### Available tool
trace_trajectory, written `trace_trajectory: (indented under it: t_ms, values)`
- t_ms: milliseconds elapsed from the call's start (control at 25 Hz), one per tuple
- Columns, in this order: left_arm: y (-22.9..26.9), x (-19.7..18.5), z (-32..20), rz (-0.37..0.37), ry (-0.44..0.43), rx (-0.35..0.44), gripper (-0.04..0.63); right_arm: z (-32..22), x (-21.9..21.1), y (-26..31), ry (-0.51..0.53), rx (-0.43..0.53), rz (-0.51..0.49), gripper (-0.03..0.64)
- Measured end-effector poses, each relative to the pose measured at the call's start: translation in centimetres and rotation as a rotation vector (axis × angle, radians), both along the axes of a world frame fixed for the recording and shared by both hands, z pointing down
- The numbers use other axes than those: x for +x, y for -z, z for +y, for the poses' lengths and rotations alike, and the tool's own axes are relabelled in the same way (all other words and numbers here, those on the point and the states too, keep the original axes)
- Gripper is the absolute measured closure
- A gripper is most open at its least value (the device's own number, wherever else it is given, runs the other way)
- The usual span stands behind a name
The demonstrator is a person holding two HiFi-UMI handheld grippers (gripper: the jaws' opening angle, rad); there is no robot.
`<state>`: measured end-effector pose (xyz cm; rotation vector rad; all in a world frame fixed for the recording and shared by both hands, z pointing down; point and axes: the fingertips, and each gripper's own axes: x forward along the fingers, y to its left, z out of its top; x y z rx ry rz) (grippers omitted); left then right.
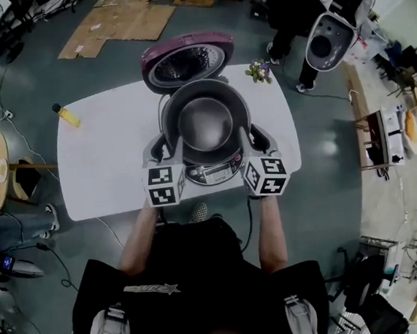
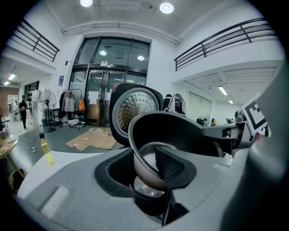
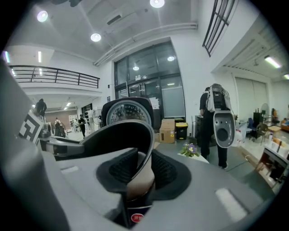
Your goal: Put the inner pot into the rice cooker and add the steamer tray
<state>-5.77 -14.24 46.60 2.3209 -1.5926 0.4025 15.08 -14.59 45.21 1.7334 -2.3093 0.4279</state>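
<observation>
A person at a white table [image 1: 98,166] holds the dark inner pot [image 1: 205,119] by its rim with both tools, one on each side, directly over the open rice cooker [image 1: 212,171]. The left gripper [image 1: 172,150] pinches the pot's near-left edge. In its own view the left gripper [image 2: 151,164] has its jaws partway apart, one ribbed pad inside the bowl and one outside, both pressed on the curved metal wall of the inner pot [image 2: 180,131]. The right gripper [image 1: 248,140] does the same on the near-right edge. Seen along its jaws, the right gripper [image 3: 137,173] grips the thin wall of the inner pot [image 3: 122,133] between two dark pads. A red button on the cooker's front panel shows just below them. The cooker's maroon lid [image 1: 187,58] stands tipped back behind the pot. Whether the pot is fully seated in the cooker cannot be told. A yellow bottle [image 1: 66,115] lies near the table's far-left corner, and a small bunch of flowers [image 1: 259,71] sits at its far-right edge.
</observation>
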Motion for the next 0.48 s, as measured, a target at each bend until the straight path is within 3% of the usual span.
trace_trajectory:
  t_ms: [480]
  values:
    - [-3.2,-0.5,-1.7,-0.038,0.088,-0.104,0.434,-3.7,-0.6,-4.0,0.108,-0.114,-0.016,0.514]
